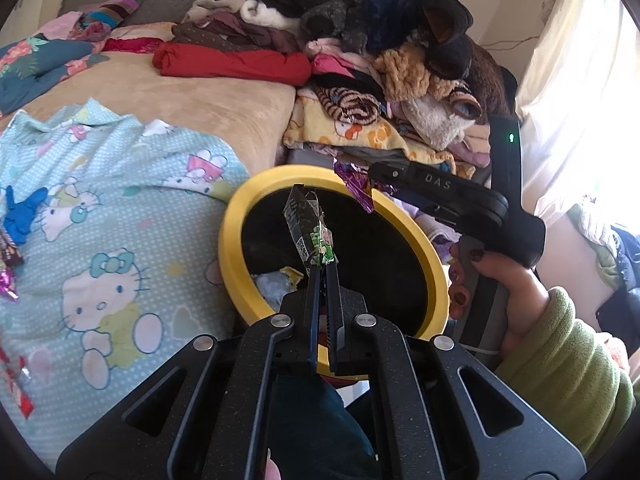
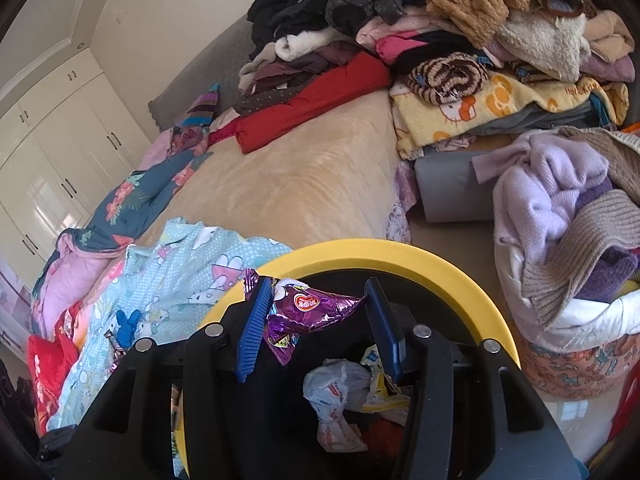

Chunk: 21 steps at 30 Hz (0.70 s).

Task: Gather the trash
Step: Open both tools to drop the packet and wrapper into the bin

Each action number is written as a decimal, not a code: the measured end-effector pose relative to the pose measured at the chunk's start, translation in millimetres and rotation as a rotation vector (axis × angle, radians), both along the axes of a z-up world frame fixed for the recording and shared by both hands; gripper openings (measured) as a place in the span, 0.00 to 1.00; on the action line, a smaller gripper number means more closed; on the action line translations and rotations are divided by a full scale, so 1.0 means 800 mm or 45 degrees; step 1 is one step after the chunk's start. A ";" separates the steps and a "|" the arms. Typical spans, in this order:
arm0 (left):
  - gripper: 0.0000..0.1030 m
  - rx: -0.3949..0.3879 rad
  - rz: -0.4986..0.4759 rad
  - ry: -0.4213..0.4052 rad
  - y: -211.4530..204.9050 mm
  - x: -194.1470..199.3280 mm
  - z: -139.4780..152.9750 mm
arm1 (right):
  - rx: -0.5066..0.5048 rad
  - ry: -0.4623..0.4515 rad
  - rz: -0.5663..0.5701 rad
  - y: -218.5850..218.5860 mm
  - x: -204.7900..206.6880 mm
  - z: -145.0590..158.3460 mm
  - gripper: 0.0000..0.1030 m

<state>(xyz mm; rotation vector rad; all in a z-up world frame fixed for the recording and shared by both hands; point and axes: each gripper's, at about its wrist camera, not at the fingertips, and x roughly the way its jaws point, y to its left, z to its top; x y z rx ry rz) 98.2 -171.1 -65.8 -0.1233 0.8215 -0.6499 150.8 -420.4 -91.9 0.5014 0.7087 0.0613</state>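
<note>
My left gripper (image 1: 325, 266) is shut on a black-and-green snack wrapper (image 1: 310, 228), which stands up from its tips over the mouth of the yellow-rimmed bin (image 1: 234, 236). In the right wrist view my right gripper (image 2: 318, 286) grips a crumpled purple foil wrapper (image 2: 316, 308) stretched between its blue pads, just above the bin's rim (image 2: 400, 252). Crumpled bags and wrappers (image 2: 340, 392) lie inside the bin. The left wrist view also shows the right gripper (image 1: 374, 178) with the purple wrapper (image 1: 356, 186) at the bin's far rim, held by a hand (image 1: 504, 280) in a green sleeve.
More wrappers (image 1: 10, 276) and a small blue item (image 1: 22, 212) lie on the Hello Kitty bedspread (image 1: 120, 240) at the left. A tall pile of clothes (image 1: 360, 40) covers the bed's far side. A full laundry basket (image 2: 560, 248) stands right of the bin.
</note>
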 end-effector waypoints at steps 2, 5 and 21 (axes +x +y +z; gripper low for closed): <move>0.00 0.009 -0.011 0.010 -0.006 0.001 -0.005 | 0.009 0.008 -0.009 -0.004 -0.001 -0.003 0.46; 0.00 0.019 -0.029 0.023 -0.013 0.000 -0.010 | 0.021 0.015 -0.011 -0.008 -0.001 -0.005 0.46; 0.64 0.025 0.085 -0.011 0.011 0.005 -0.012 | 0.076 0.009 -0.016 0.000 0.001 -0.004 0.70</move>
